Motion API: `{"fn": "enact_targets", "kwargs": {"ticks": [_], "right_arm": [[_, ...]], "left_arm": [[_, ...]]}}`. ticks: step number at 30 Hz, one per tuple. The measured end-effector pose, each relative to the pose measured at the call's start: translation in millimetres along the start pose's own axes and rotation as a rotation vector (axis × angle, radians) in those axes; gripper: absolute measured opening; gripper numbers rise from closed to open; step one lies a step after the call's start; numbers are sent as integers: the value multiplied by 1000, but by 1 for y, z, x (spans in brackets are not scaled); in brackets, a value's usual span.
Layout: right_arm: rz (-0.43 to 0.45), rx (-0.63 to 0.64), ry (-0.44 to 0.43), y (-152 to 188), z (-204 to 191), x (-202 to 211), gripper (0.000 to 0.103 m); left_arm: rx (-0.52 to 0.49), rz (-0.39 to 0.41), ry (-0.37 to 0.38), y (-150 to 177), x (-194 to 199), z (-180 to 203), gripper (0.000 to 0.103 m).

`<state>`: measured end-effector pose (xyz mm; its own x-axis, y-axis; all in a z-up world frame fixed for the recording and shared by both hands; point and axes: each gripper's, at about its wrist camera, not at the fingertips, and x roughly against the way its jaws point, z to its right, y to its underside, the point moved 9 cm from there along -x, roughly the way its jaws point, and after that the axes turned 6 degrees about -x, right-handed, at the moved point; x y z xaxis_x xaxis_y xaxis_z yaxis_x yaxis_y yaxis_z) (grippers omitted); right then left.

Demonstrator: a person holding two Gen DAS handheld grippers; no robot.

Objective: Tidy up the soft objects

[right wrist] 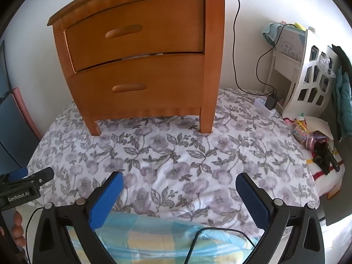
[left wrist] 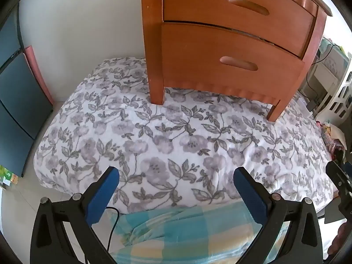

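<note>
- The left gripper (left wrist: 176,182), black-framed with blue pads, hung with its jaws spread wide and nothing between them; it angled down over the near edge of the bedding.
- The right gripper (right wrist: 179,187), of the same build, also stood with jaws fully spread and gripped nothing.
- Nearest, below both grippers, lay a turquoise, white and pale-yellow checked soft cloth (left wrist: 187,226), rumpled, its far edge touching the floral cover. A thin black cable (right wrist: 220,231) curled across it in the right wrist view.
- Beyond it spread a white fleecy blanket printed with grey-lilac flowers and leaves (left wrist: 165,136), laid flat with small creases.
- On the far part of that blanket stood an orange-brown wooden nightstand with two curved drawers (right wrist: 140,66), its legs pressing into the fabric. Both drawers were pushed in, with a thin gap between them; their contents were hidden.
- To the right of the blanket sat an open white bag or wrapper (right wrist: 316,125) holding colourful small items, too small to identify.
- Farther right stood a white lattice-sided plastic basket (right wrist: 312,83), its inside not visible.
- A black charger plug (right wrist: 271,102) lay by the wall behind.
</note>
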<state>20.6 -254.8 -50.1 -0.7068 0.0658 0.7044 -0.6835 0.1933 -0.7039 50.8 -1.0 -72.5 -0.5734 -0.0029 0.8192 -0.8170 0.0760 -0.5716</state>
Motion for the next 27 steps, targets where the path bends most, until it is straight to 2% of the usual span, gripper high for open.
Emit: {"fn": "enact_targets", "kwargs": {"ticks": [1, 13, 27], "right_arm": [[1, -1, 0, 0, 0, 0, 103], [-10, -5, 0, 2, 0, -2, 103], [-30, -8, 2, 8, 1, -5, 103]], "left_arm": [[20, -9, 23, 1, -1, 0, 103], [17, -11, 36, -1, -5, -5, 103], [15, -13, 46, 2, -1, 6, 103]]}}
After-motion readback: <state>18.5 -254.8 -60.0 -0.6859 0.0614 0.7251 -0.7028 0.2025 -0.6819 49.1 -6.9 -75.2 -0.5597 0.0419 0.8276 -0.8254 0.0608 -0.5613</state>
